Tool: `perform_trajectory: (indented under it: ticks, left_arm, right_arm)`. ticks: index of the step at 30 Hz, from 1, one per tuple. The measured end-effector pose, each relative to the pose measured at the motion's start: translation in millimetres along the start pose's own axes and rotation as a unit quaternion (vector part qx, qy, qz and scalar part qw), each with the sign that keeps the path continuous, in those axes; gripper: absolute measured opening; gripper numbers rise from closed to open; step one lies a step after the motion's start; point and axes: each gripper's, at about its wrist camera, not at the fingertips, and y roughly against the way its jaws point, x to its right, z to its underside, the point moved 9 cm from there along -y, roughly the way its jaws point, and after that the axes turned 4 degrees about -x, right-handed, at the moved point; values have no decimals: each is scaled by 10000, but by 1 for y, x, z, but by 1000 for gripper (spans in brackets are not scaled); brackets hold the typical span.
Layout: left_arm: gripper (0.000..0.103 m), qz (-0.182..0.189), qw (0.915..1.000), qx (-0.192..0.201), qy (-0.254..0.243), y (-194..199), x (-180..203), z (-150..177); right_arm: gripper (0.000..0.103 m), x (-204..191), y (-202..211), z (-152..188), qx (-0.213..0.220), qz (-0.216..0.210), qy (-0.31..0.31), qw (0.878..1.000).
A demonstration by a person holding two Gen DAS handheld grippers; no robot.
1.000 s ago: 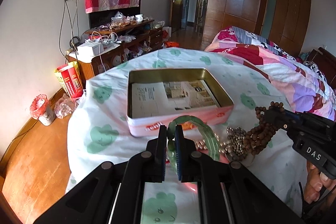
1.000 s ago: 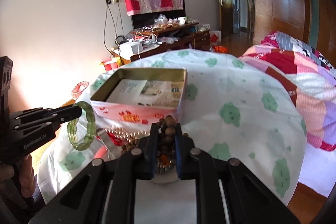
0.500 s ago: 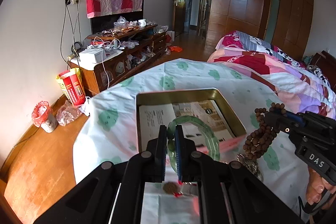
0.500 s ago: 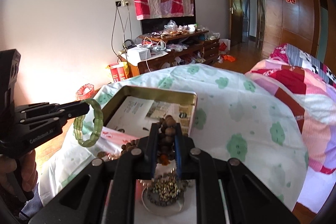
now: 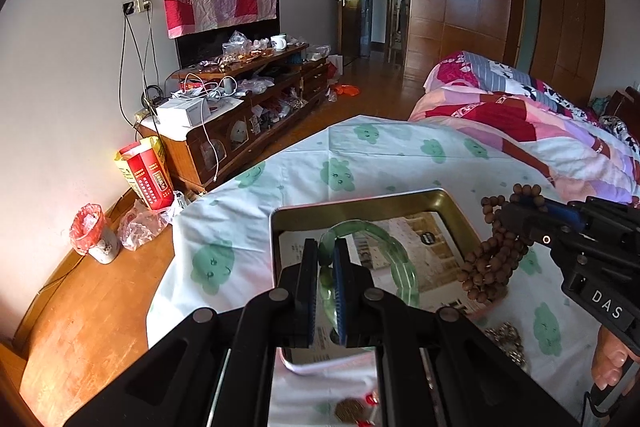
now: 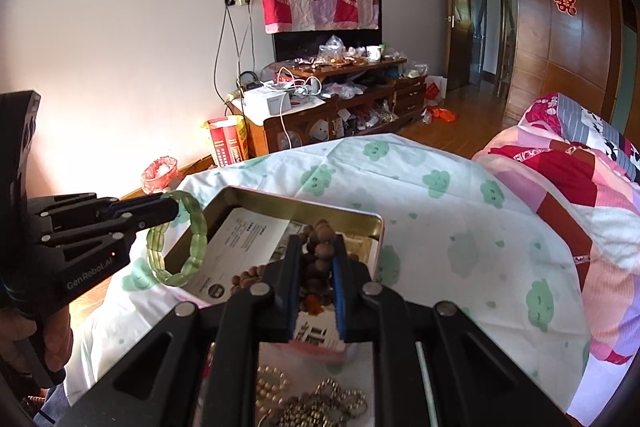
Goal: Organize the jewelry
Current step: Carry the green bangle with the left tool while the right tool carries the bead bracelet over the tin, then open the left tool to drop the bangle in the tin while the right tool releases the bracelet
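Observation:
My left gripper [image 5: 325, 247] is shut on a green jade bracelet [image 5: 394, 249] and holds it above the open tin box [image 5: 360, 201], which has a booklet inside. It also shows in the right wrist view [image 6: 168, 209] with the bracelet [image 6: 188, 263] hanging over the tin's left rim [image 6: 212, 205]. My right gripper [image 6: 316, 241] is shut on a brown wooden bead string [image 6: 320, 239], held above the tin's near right side; the beads [image 5: 490, 259] hang from it [image 5: 508, 209] in the left wrist view.
The tin sits on a table with a white cloth printed with green shapes [image 5: 340, 155]. Metal bead chains [image 6: 316, 403] lie on the cloth near me. A cluttered TV cabinet [image 5: 240, 107] stands at the wall, a bed [image 5: 540, 123] to the right.
Both grippers have risen and moved forward with their jewelry, from in front of the tin to above it. The bracelet and wooden beads now hang over the tin's inside.

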Motion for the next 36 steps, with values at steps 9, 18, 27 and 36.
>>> perform_trajectory:
  ticks: [9,18,27,36]
  left_arm:
    - [7,-160,9996,-215,-57,-36,-9,-5]
    - [7,-255,9987,-416,-141,-64,-10,-5]
    - [7,-320,9977,-566,-170,-77,-12,2]
    - [9,-264,9972,-638,-275,-80,-5,7]
  right_arm:
    - [16,2,-34,-5,-171,-29,-5,9998]
    - [16,2,-63,-3,-380,-28,25,9993]
    - [16,3,-79,4,-490,27,62,9988]
    - [18,0,-82,5,-457,68,160,9988]
